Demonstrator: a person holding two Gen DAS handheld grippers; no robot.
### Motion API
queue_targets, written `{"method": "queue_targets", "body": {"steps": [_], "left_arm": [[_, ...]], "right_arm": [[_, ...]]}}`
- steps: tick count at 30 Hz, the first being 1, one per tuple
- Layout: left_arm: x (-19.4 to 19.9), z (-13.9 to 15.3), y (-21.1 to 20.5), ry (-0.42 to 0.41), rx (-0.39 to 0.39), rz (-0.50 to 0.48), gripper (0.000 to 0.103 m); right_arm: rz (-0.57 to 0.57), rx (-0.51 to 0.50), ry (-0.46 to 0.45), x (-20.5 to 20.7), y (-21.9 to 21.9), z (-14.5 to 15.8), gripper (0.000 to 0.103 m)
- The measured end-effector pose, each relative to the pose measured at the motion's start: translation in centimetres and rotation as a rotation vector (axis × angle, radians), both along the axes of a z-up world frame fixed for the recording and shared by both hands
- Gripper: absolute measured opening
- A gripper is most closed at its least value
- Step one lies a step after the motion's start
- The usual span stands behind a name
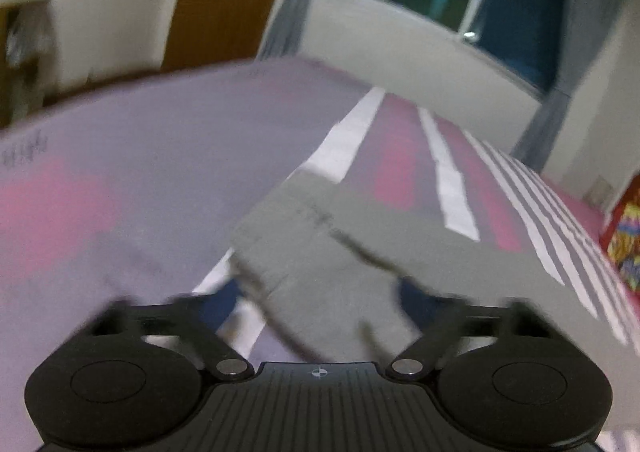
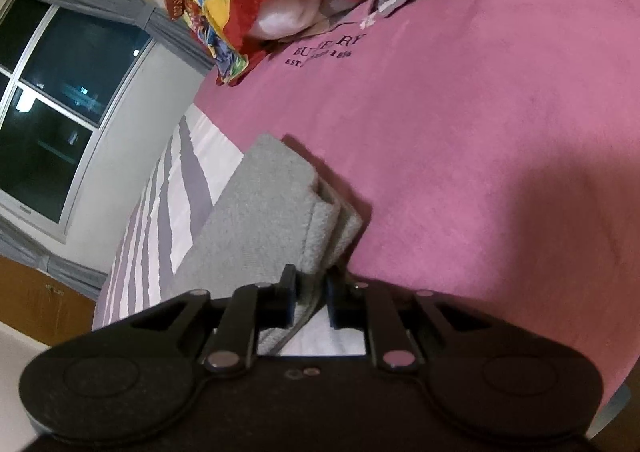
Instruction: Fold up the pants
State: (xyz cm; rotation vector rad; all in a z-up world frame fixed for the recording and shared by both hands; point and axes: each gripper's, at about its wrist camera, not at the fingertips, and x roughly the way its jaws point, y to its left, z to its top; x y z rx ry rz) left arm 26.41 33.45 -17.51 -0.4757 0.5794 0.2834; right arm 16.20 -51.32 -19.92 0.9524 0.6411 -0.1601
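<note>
Right gripper (image 2: 311, 300) jaws clenched on pants (image 2: 264, 212) | left gripper (image 1: 316, 300) jaws released, pants between

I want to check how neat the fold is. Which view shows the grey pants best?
The right wrist view: the grey pants are sharp there, with stacked folded layers at one edge and the right gripper shut on the near end. The left wrist view shows the pants blurred, between the left gripper's spread fingers.
</note>
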Motion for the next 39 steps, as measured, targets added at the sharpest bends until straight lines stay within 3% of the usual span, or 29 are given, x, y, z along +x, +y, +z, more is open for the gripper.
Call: {"method": "queue_targets", "body": {"steps": [2, 3, 7, 8, 9, 12, 14, 16, 17, 18, 20, 21, 26, 29, 32, 36, 39], "left_arm": [[0.7, -1.3, 1.6, 0.033, -0.108, 0.025, 0.051], [0.9, -1.6, 2.0, 0.025, -0.136, 0.026, 0.042], [2.0, -1.1, 2.5, -0.026, -0.126, 0.009, 0.039], [2.0, -0.8, 2.9, -0.060, -0.138, 0.005, 0.022], [2.0, -0.7, 2.9, -0.070, -0.125, -0.001, 0.022], [3.1, -2.7, 3.9, 0.044, -0.139, -0.020, 0.022], [2.5, -2.5, 4.1, 0.020, -0.146, -0.028, 0.022], [1.7, -1.9, 3.5, -0.016, -0.134, -0.028, 0.036], [1.4, -1.9, 3.3, -0.021, -0.127, -0.037, 0.065], [1.3, -1.8, 2.9, -0.013, -0.113, -0.045, 0.088], [1.1, -1.8, 1.8, 0.028, -0.057, -0.041, 0.088], [1.0, -1.8, 1.7, 0.033, -0.065, -0.047, 0.088], [-0.2, -1.8, 2.0, 0.046, -0.092, -0.013, 0.088], [0.1, -2.8, 2.3, 0.102, -0.077, -0.018, 0.088], [-0.2, -2.9, 2.5, 0.091, -0.085, -0.023, 0.088], [-1.2, -2.3, 2.8, 0.076, -0.099, -0.012, 0.088], [-2.4, -1.7, 3.0, 0.058, -0.086, -0.011, 0.088]], "right_arm": [[-0.006, -0.003, 0.001, 0.0, 0.0, -0.1, 0.014], [-0.007, -0.006, 0.003, 0.1, 0.1, 0.0, 0.014], [0.000, -0.005, 0.008, 0.1, 0.0, 0.1, 0.014], [0.001, -0.001, 0.009, 0.1, 0.0, 0.1, 0.014], [0.001, 0.003, 0.010, 0.1, -0.1, 0.1, 0.014], [0.000, 0.010, 0.010, 0.2, -0.1, 0.0, 0.014], [-0.010, 0.042, 0.002, 0.2, -0.4, 0.0, 0.019], [-0.017, 0.091, -0.029, -0.1, -0.8, 0.0, 0.027], [-0.017, 0.110, -0.052, -0.1, -1.0, -0.2, 0.031], [-0.016, 0.115, -0.055, 0.0, -1.1, -0.5, 0.030], [-0.043, 0.151, -0.047, 0.3, -1.6, -1.1, 0.020], [-0.063, 0.167, -0.043, 0.4, -1.9, -1.2, 0.015], [-0.035, 0.056, 0.004, 1.6, -1.1, 0.3, 0.016], [-0.047, 0.109, 0.014, 1.5, -1.6, -0.4, 0.015], [-0.057, 0.158, 0.009, 1.4, -2.2, -0.8, 0.016], [0.025, -0.082, 0.010, 2.9, 0.7, 3.1, 0.015], [0.071, -0.145, -0.060, 4.8, 3.3, 6.6, 0.015]]}}
